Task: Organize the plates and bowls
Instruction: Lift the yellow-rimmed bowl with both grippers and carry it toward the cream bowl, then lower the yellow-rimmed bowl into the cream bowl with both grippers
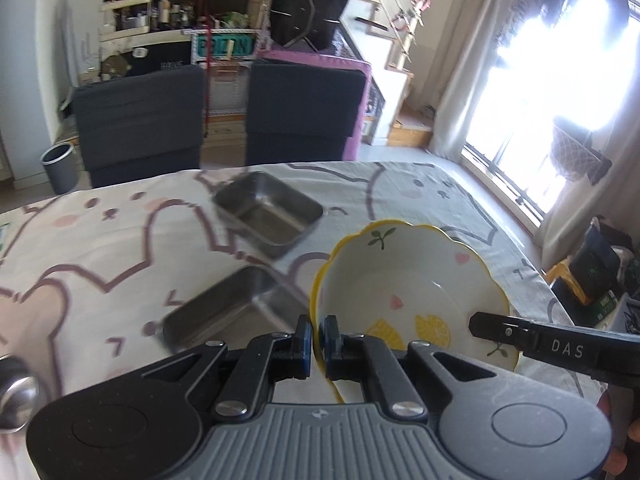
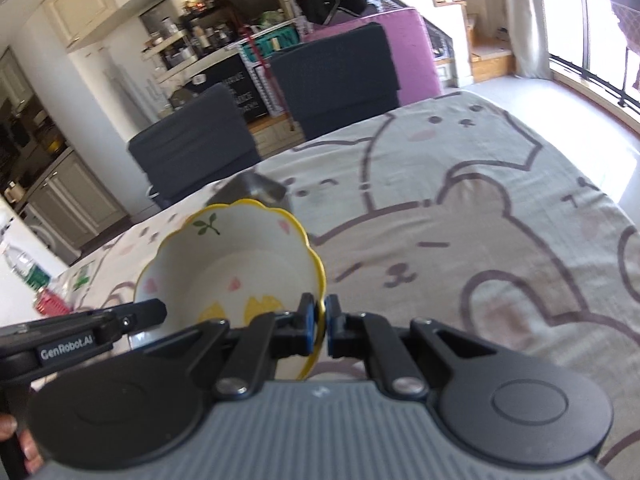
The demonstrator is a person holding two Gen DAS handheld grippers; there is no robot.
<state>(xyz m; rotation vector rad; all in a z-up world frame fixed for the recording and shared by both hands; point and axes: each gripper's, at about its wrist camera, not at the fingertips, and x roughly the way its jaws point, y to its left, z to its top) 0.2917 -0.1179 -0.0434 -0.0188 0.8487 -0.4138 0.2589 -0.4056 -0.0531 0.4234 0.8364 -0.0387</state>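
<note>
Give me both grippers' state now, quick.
Left gripper: shut on the bowl rim.
Right gripper: shut on the opposite rim.

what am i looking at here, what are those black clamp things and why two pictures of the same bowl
Those are two hand-held grippers, each carried by a person, each with a camera looking along its fingers. One picture comes from the left gripper, the other from the right gripper. Both are clamped shut on opposite sides of the rim of one white scalloped ceramic bowl with a yellow edge and lemon pattern, so each camera also sees the other gripper. Below is a table under a cartoon-animal tablecloth. On it lie two rectangular steel trays, one nearer and one farther.
</note>
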